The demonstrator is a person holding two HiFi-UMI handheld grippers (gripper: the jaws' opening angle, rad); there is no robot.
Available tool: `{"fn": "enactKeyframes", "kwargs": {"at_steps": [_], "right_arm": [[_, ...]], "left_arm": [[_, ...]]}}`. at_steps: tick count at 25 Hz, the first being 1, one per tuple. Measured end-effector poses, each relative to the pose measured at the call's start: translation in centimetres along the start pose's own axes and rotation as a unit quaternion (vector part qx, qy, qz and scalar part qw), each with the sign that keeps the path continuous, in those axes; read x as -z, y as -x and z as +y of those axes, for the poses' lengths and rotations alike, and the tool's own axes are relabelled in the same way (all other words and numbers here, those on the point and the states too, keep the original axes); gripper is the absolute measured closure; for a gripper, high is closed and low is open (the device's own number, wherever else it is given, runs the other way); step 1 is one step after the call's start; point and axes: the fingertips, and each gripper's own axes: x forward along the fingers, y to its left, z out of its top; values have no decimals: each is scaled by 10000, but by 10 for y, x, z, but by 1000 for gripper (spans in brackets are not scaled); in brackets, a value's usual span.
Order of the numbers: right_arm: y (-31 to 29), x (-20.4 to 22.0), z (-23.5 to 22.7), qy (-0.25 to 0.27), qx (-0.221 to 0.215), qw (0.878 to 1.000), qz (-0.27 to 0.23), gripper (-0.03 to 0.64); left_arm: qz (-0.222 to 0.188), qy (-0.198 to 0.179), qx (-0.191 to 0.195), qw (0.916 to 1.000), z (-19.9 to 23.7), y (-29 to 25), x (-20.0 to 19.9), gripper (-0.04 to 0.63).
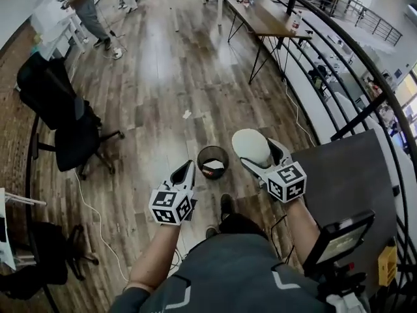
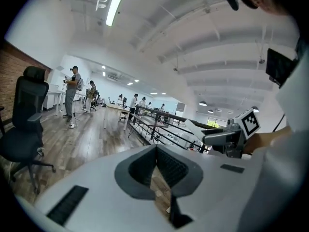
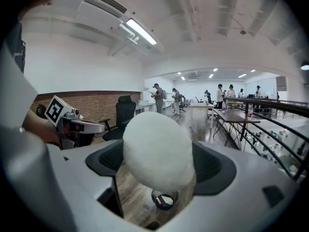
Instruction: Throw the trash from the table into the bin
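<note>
Your white, round, foam-looking ball (image 1: 251,147) is clamped in your right gripper (image 1: 262,156), jaws wide since it's fat. It's at 2 o'clock of the round black floor bin (image 1: 201,156), so it probably needs centring before the drop. Your left gripper (image 1: 187,169), at the bin's 8 o'clock, is pinched closed on nothing.

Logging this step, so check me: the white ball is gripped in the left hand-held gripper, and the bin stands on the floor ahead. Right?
Not quite. The white ball is gripped in the right hand-held gripper, not the left hand-held gripper, as the right gripper view shows. The bin does stand on the floor ahead.
</note>
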Motion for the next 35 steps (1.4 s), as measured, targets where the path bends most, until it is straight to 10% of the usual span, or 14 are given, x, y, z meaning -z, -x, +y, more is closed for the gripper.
{"fn": "enactKeyframes", "kwargs": {"at_steps": [16,27,35], "right_arm": [[-180,69,-101,-181,-816,9932,808,164],[-264,199,-115,-503,-792,9807,1715,164],[-329,318,-95,-380,-930,9697,2227,164]], "left_arm": [[821,704,-1206,9868,105,-131,50,584],[1041,1525,-978,9779,163,-214,150,584],[1374,1366,-954,9764,217,-262,253,584]]}}
